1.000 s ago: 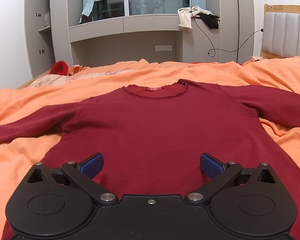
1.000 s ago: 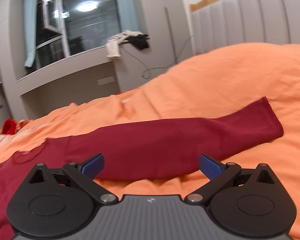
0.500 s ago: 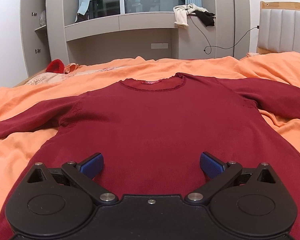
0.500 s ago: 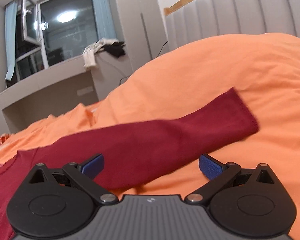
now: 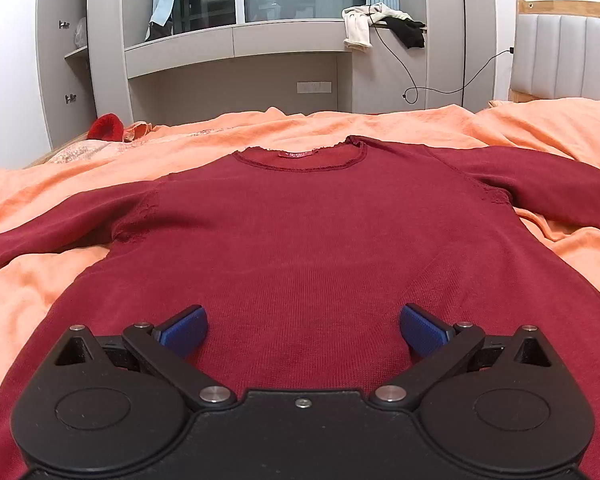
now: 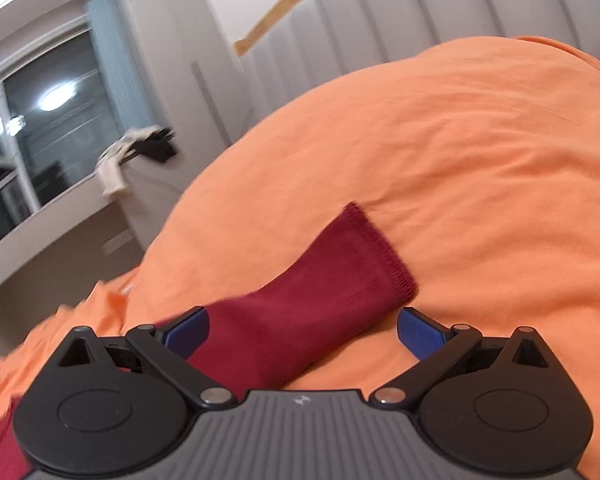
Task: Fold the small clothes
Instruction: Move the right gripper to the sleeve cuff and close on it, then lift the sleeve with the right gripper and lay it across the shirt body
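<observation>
A dark red long-sleeved sweater (image 5: pixel 308 240) lies flat, face up, on an orange bedsheet (image 5: pixel 28 296), neck away from me, sleeves spread to both sides. My left gripper (image 5: pixel 303 330) is open and empty, low over the sweater's lower body. In the right wrist view my right gripper (image 6: pixel 302 330) is open and empty, tilted, with the sweater's right sleeve (image 6: pixel 300 312) lying between its blue pads; the sleeve cuff (image 6: pixel 380 248) lies just ahead of them.
A grey padded headboard (image 5: pixel 568 60) stands at the right and shows in the right wrist view (image 6: pixel 380 32). A grey window shelf (image 5: pixel 236 44) carries white and black clothes (image 5: pixel 380 24) and a cable. Red and pink clothes (image 5: pixel 106 128) lie at the bed's far left.
My right gripper has moved out along the right sleeve to near its cuff and rolled to a tilt. My left gripper has moved slightly forward over the sweater's body.
</observation>
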The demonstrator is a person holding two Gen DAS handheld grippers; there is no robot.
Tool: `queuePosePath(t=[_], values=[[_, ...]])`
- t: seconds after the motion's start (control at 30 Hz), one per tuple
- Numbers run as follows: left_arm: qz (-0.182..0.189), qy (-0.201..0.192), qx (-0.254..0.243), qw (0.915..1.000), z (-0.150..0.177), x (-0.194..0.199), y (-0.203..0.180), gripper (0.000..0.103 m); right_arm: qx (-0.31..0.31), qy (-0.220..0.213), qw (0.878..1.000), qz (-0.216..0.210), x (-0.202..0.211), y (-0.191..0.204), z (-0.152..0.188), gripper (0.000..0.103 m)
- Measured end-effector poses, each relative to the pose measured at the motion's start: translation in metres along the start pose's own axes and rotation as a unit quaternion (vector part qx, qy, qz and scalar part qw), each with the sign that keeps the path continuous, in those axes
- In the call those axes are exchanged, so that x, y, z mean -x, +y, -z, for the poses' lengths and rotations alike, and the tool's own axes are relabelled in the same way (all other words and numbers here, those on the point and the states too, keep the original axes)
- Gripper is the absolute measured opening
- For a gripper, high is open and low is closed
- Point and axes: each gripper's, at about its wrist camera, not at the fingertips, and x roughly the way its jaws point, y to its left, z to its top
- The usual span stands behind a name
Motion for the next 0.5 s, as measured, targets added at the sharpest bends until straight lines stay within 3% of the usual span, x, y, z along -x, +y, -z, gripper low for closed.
queuePosePath(t=[0.1,0.2,0.23,0.33,0.37,0.5], values=[[0.002,0.000,0.002,1.0000,0.000,0.000,0.001,0.102,-0.052,-0.014,0.998,0.018,-0.007,-0.008,-0.002,0.091],[0.005,0.000,0.010,0.9999,-0.001,0.003,0.003,0.102,-0.069,-0.027,0.997,0.034,-0.017,-0.009,-0.002,0.074],[0.007,-0.001,0.014,0.9999,-0.002,0.004,0.005,0.102,-0.070,-0.028,0.996,0.037,-0.021,-0.008,-0.001,0.064],[0.005,-0.009,0.030,0.9995,-0.006,0.009,0.015,0.102,-0.077,-0.023,0.996,0.038,-0.027,-0.012,0.003,0.018],[0.001,-0.012,0.036,0.9993,-0.008,0.011,0.018,0.102,-0.085,-0.020,0.996,0.030,-0.029,-0.013,0.004,0.013],[-0.006,-0.026,0.073,0.9970,-0.019,0.020,0.038,0.102,-0.049,-0.042,0.998,0.007,-0.020,0.004,0.004,0.010]])
